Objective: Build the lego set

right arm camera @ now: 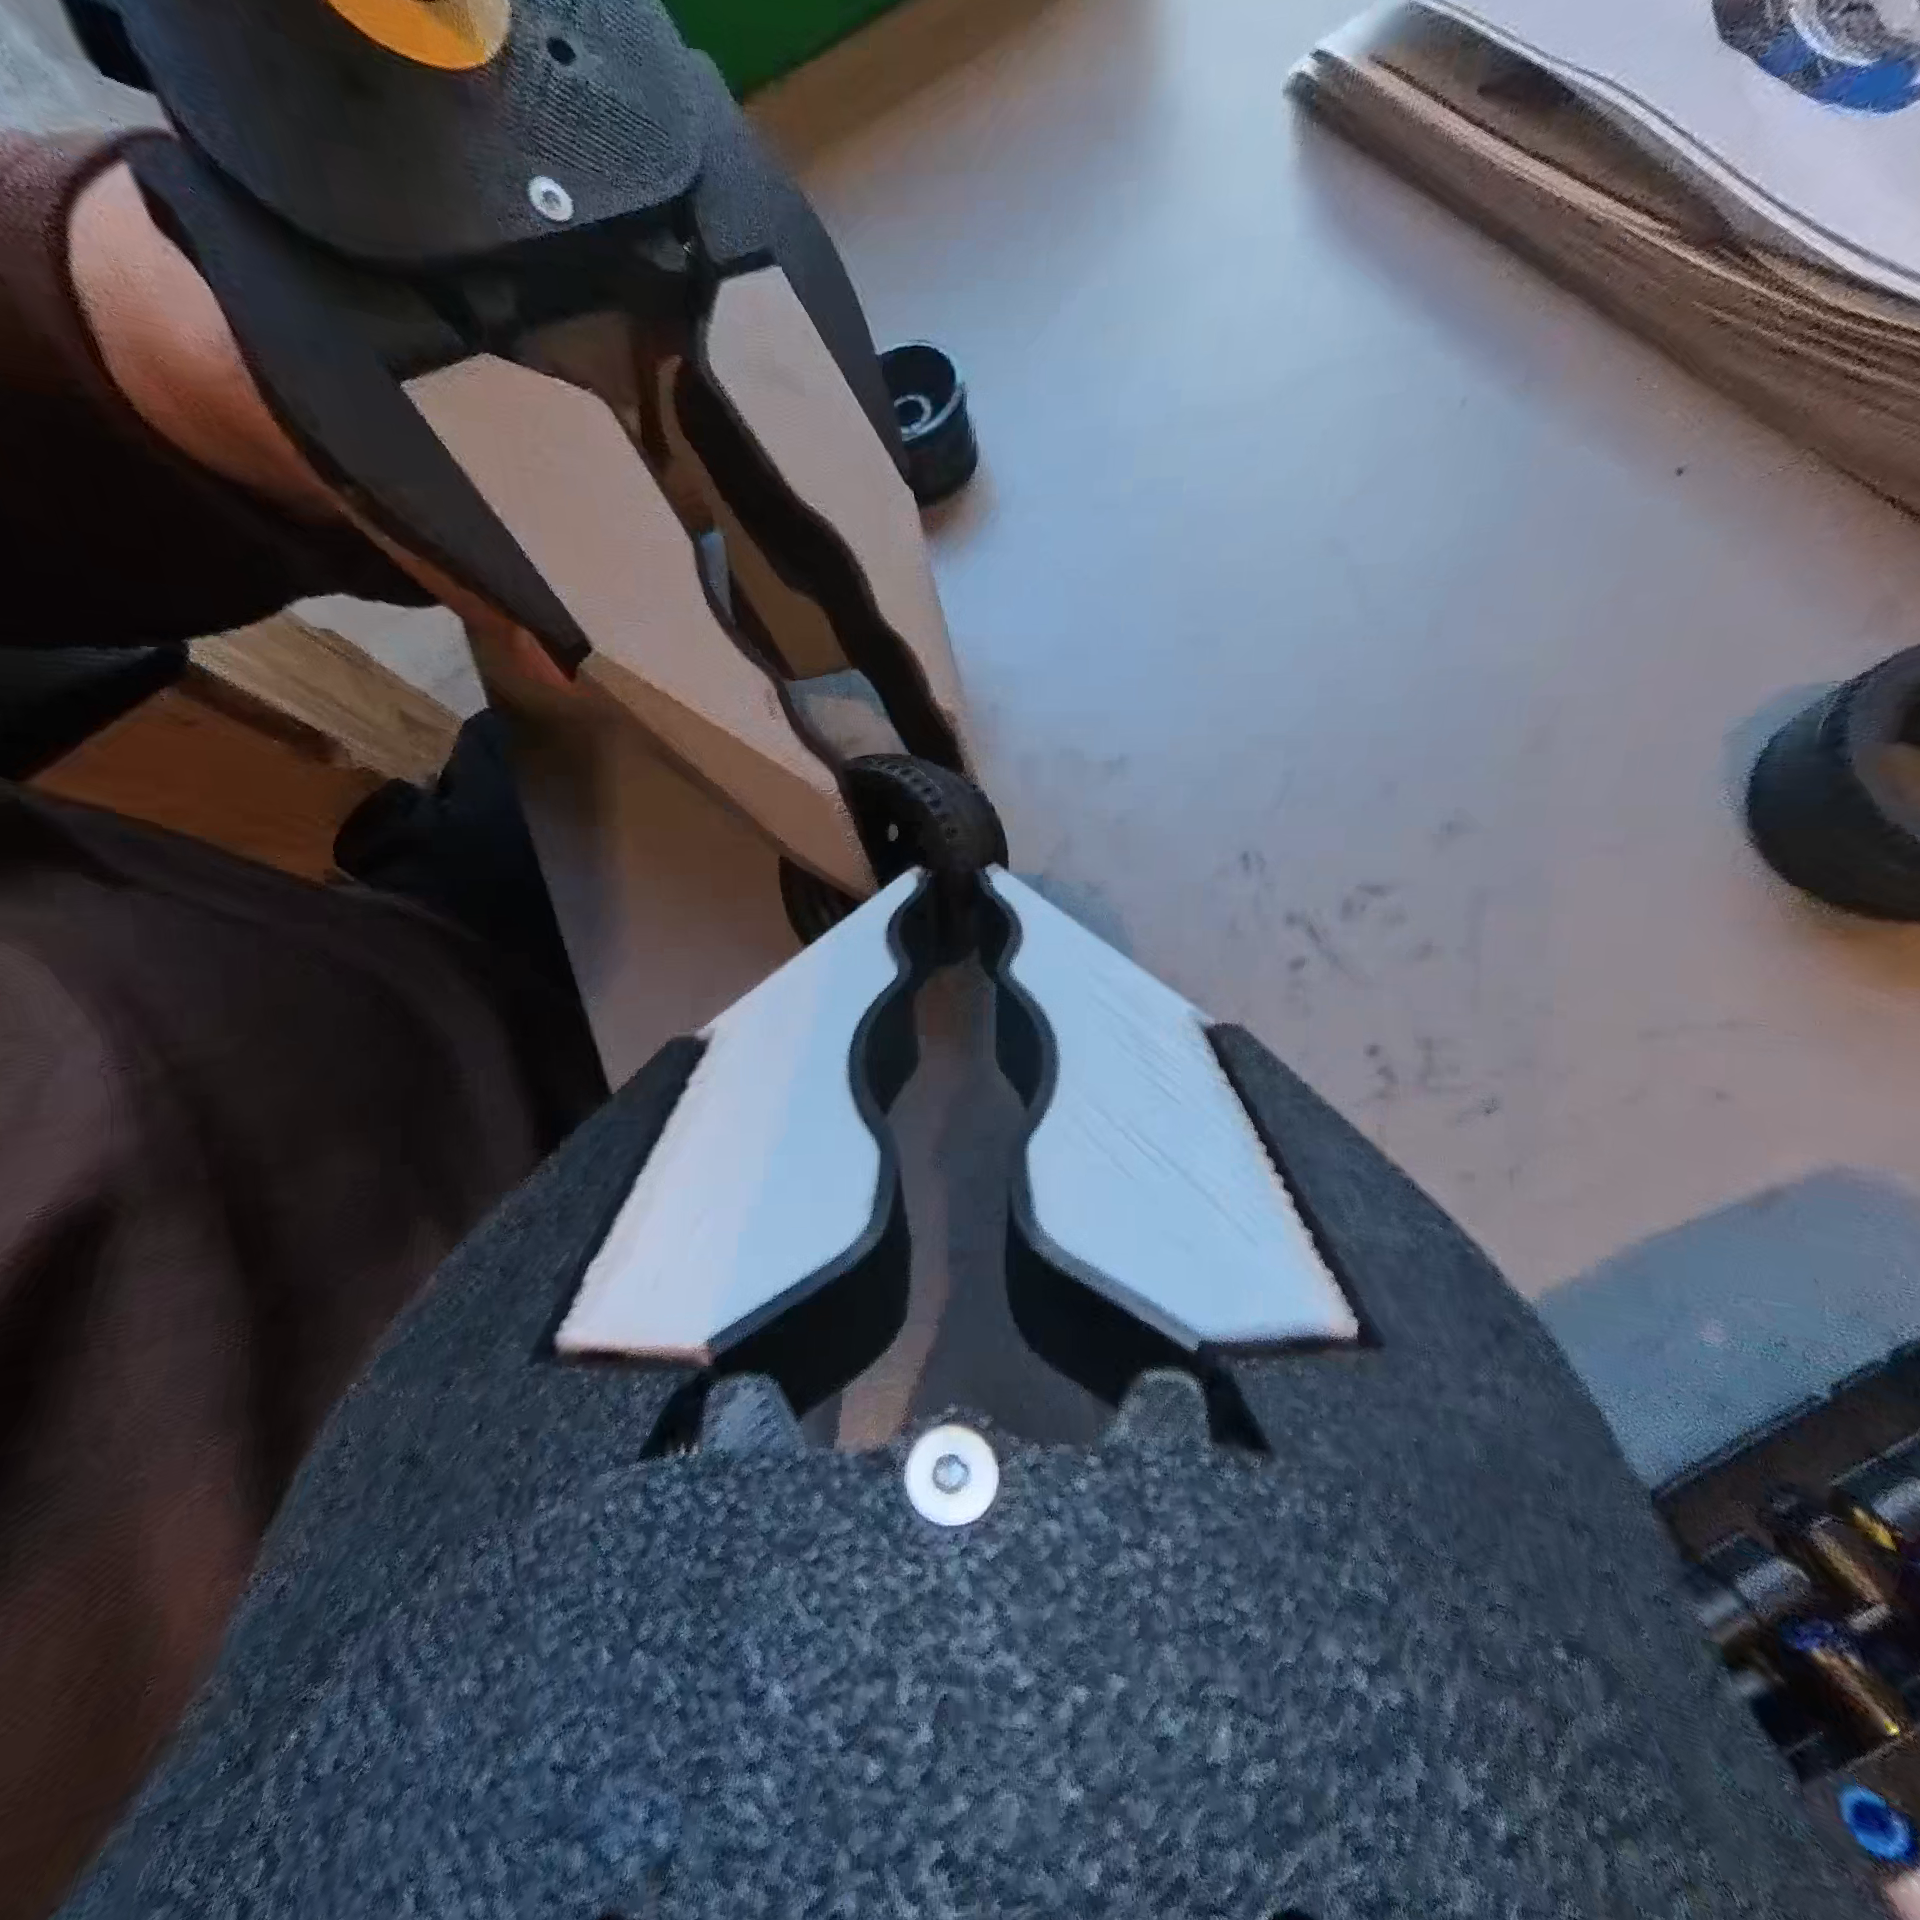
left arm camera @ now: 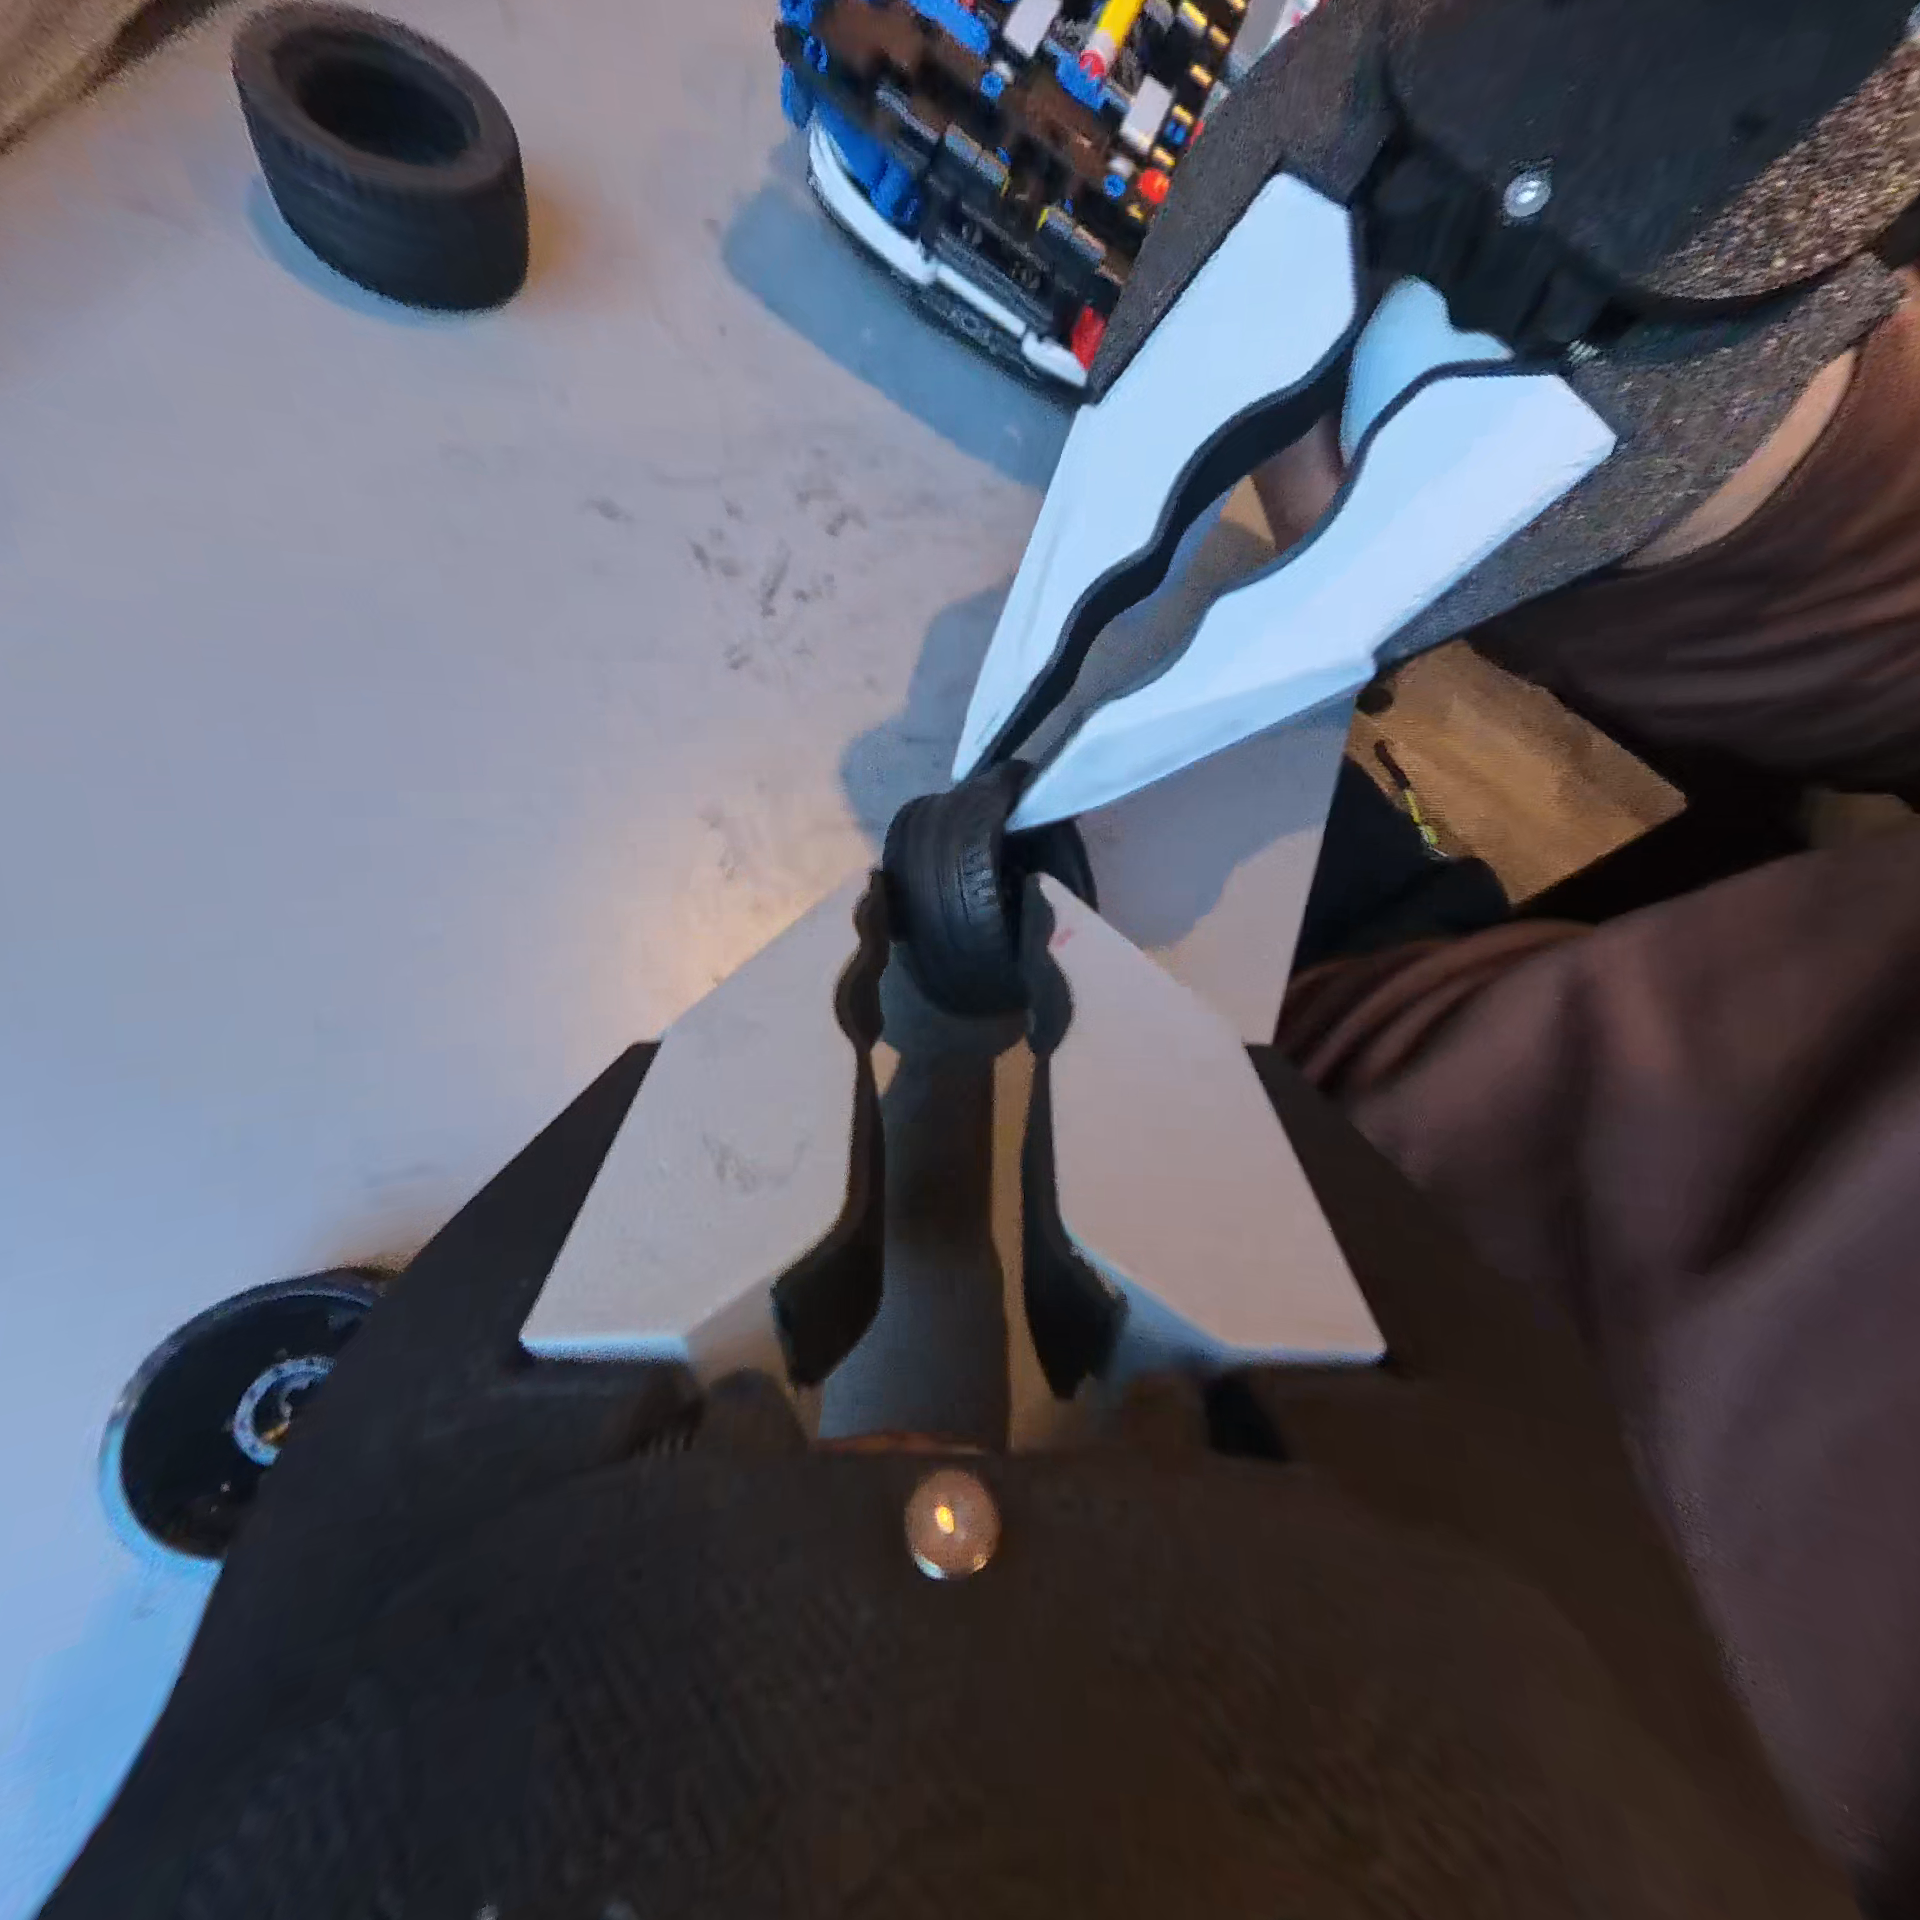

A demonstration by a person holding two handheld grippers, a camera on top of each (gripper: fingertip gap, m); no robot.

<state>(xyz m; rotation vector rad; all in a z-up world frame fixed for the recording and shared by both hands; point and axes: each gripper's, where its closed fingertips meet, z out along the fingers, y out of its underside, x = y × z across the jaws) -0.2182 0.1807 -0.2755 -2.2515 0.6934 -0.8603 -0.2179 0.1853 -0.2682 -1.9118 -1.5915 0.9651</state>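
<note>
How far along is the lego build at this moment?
Done: the blue-and-black lego car body looks largely built. In hand: both the left gripper and right gripper pinch a small black rubber tyre. Left: a loose large black tyre and black wheel rim lie unmounted.

The surface [left arm camera: 520, 727] lies open between the loose large tire [left arm camera: 379, 156] and the lego model [left arm camera: 987, 177]. A wheel rim [right arm camera: 928, 416] and a stack of booklets [right arm camera: 1621, 239] bound the bare middle stretch.

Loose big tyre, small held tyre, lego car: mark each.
Loose big tyre [left arm camera: 379, 156]: left wrist view, tread wall.
Small held tyre [left arm camera: 956, 904]: left wrist view, tread.
Lego car [left arm camera: 997, 156]: left wrist view, blue-black body.
</note>
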